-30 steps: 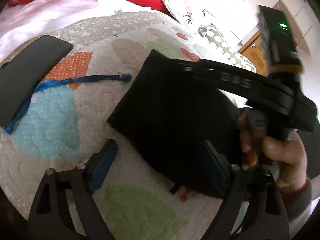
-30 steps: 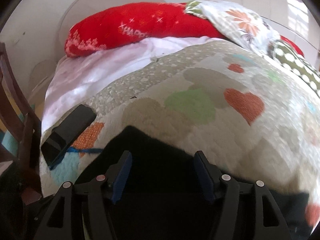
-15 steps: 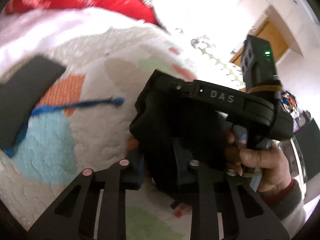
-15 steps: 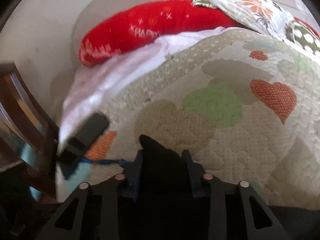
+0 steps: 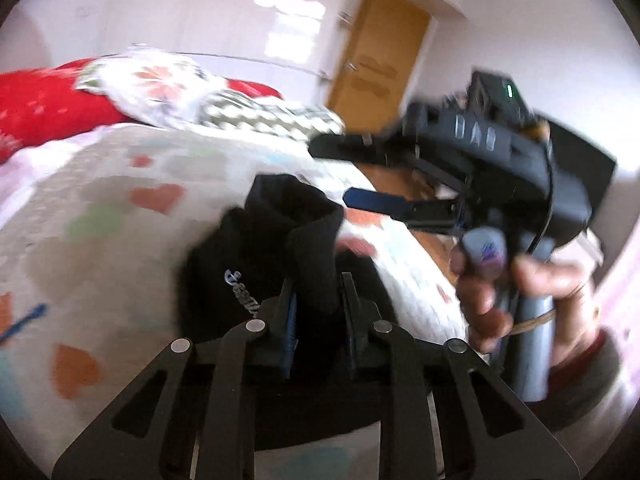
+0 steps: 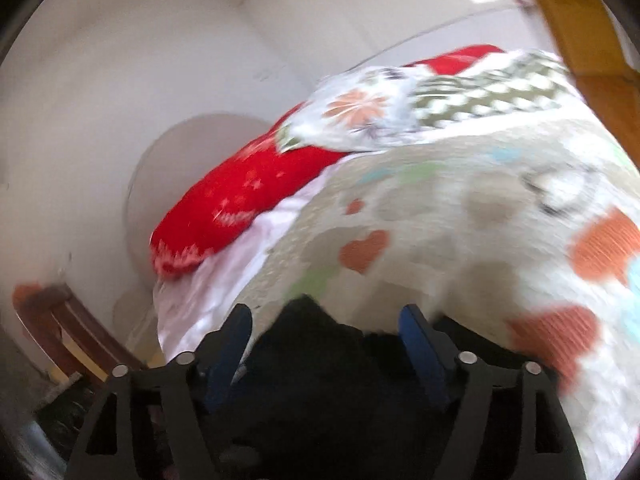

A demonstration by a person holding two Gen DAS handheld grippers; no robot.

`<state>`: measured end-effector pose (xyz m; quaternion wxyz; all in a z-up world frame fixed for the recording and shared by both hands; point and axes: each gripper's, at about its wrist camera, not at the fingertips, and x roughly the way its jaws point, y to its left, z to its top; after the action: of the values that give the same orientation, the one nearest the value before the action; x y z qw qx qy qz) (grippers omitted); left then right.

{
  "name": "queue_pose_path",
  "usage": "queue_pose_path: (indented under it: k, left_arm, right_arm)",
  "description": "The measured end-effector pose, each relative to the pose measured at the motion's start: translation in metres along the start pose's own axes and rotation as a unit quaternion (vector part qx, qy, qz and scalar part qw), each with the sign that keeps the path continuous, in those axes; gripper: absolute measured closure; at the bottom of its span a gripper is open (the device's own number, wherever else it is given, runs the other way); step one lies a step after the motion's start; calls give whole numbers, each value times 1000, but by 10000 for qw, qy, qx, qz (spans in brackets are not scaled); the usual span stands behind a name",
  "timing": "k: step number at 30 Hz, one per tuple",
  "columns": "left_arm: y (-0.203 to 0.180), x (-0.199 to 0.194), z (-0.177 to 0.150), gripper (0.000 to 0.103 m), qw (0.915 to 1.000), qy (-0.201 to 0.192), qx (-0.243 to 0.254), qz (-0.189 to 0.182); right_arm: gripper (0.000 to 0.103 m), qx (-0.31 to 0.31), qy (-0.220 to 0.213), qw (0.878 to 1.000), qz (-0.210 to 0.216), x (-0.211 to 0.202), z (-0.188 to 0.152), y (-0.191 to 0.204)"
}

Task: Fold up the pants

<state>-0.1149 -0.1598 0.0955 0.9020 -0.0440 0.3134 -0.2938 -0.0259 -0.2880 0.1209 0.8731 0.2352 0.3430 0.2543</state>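
The black pants [image 5: 248, 264], with a small white logo, lie bunched on the quilt, and one fold stands up between my left gripper's pads. My left gripper [image 5: 316, 300] is closing, its jaws pinched on that fold. In the left wrist view a hand holds my right gripper [image 5: 332, 174] above and to the right of the pants; its blue-padded fingers [image 5: 376, 202] are spread, with nothing in them. In the right wrist view my right gripper [image 6: 326, 320] is opening. The dark pants [image 6: 320, 368] lie low between its jaws, and the pads stand apart from the cloth.
The quilt [image 5: 100, 216] with heart patches covers the bed. A red pillow [image 6: 240, 208] and a floral pillow [image 6: 360, 112] lie at its head. A wooden door [image 5: 380, 48] stands behind, a wooden chair [image 6: 60, 328] is at the bedside, and a blue cord [image 5: 24, 320] lies at the left.
Left gripper went from wide open to shut on a pants fold and lifted it. Right gripper pinched the pants, then let go and spread. Both views swung and rolled towards the bed's head.
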Motion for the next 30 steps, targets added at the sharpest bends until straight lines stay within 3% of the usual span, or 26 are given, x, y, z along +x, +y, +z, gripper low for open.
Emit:
queue_pose_path:
  k: [3, 5, 6, 8, 11, 14, 17, 20, 24, 25, 26, 28, 29, 30]
  left_arm:
    - [-28, 33, -21, 84, 9985, 414, 333, -115]
    - [-40, 48, -32, 70, 9953, 771, 562, -138]
    - [-42, 49, -36, 58, 9938, 913, 613, -178]
    - [-43, 38, -39, 54, 9930, 872, 671, -427]
    - [-41, 14, -38, 41, 9934, 690, 852, -340]
    - [-25, -8, -32, 40, 9956, 543, 727, -238]
    - [3, -22, -23, 39, 9979, 360, 523, 107]
    - [31, -17, -19, 36, 9977, 360, 282, 494]
    - [59, 2, -22, 36, 9959, 562, -127, 691]
    - [59, 4, -25, 36, 9956, 606, -168, 699]
    - [61, 8, -27, 36, 9949, 676, -204, 727]
    - [58, 12, -31, 36, 9932, 772, -203, 851]
    - [54, 13, -31, 36, 9926, 803, -184, 894]
    - [51, 12, -30, 36, 9921, 809, -160, 947]
  right_arm:
    - [24, 624, 202, 9978, -76, -18, -18, -35]
    - [24, 868, 311, 9955, -205, -22, -29, -53]
    - [24, 963, 375, 9942, -298, -24, -35, -61]
    - [24, 1185, 549, 9909, -312, -20, -47, -75]
    - [24, 1378, 595, 9885, -180, -22, -58, -86]
    - [24, 1349, 565, 9891, -146, -22, -65, -84]
    - [24, 1274, 576, 9901, -106, -22, -71, -80]
    - [17, 1230, 505, 9911, 94, -19, -78, -74]
    - [16, 1218, 726, 9898, -121, 2, -88, -71]
    - [21, 1169, 667, 9908, -155, 4, -90, -70]
    - [40, 1142, 523, 9919, -200, 3, -93, -69]
    - [68, 1108, 485, 9923, -278, 2, -96, -66]
    - [79, 1078, 439, 9929, -238, 1, -96, -65]
    - [81, 1040, 332, 9939, -186, -3, -95, -62]
